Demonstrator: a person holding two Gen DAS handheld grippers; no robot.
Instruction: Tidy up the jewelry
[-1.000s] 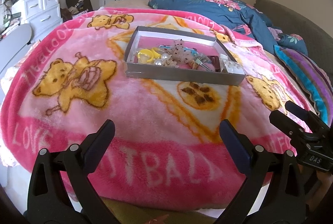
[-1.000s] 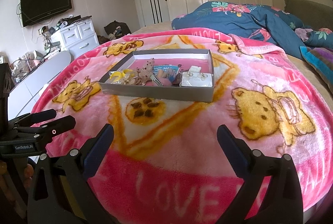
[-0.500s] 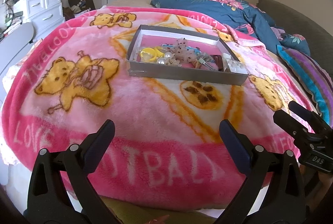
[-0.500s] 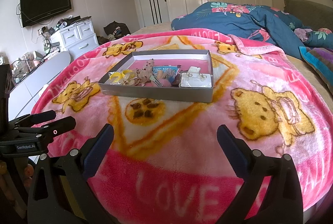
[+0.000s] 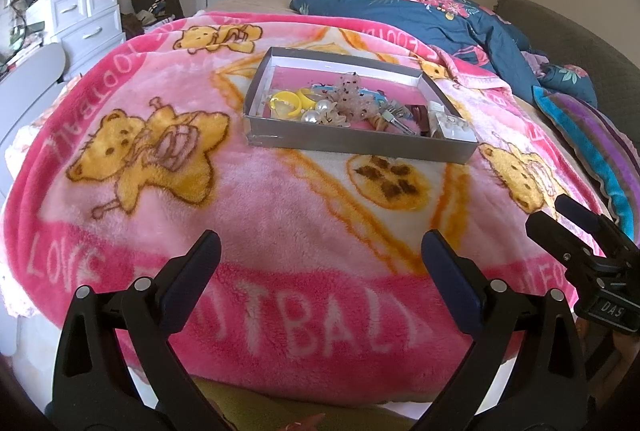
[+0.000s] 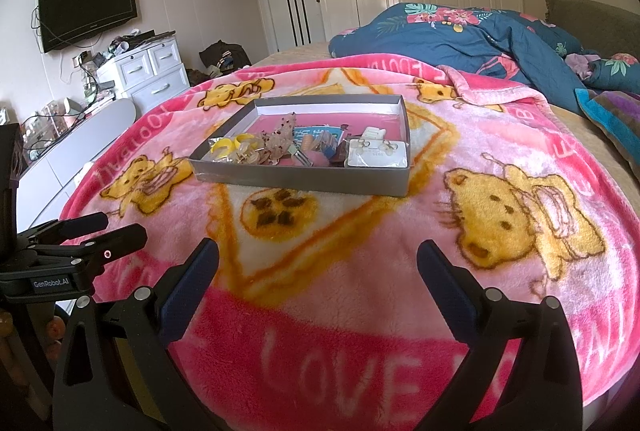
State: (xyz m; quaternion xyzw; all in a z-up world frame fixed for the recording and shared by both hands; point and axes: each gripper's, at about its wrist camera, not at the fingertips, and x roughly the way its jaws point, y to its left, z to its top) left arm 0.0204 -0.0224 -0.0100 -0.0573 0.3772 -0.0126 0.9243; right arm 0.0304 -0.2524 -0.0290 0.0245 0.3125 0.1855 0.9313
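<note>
A shallow grey box (image 5: 352, 145) (image 6: 300, 177) sits on the pink blanket in the middle of the bed. It holds mixed jewelry: yellow rings (image 5: 286, 103) (image 6: 226, 147), pearl pieces (image 5: 316, 113), a speckled clear clip (image 5: 352, 97) (image 6: 280, 141) and a white earring card (image 5: 452, 125) (image 6: 378, 153). My left gripper (image 5: 320, 259) is open and empty near the bed's front edge, well short of the box; it also shows in the right wrist view (image 6: 96, 229). My right gripper (image 6: 318, 263) is open and empty, beside it on the right; it also shows in the left wrist view (image 5: 568, 219).
The pink bear-print blanket (image 5: 160, 159) covers the bed. A blue floral duvet (image 6: 460, 35) is piled at the far right, with a striped cushion (image 5: 592, 151). A white dresser (image 6: 148, 71) and wall TV (image 6: 86, 7) stand at left.
Both grippers have edged slightly forward toward the box; the view of the box has grown a little. Both stay open and empty.
</note>
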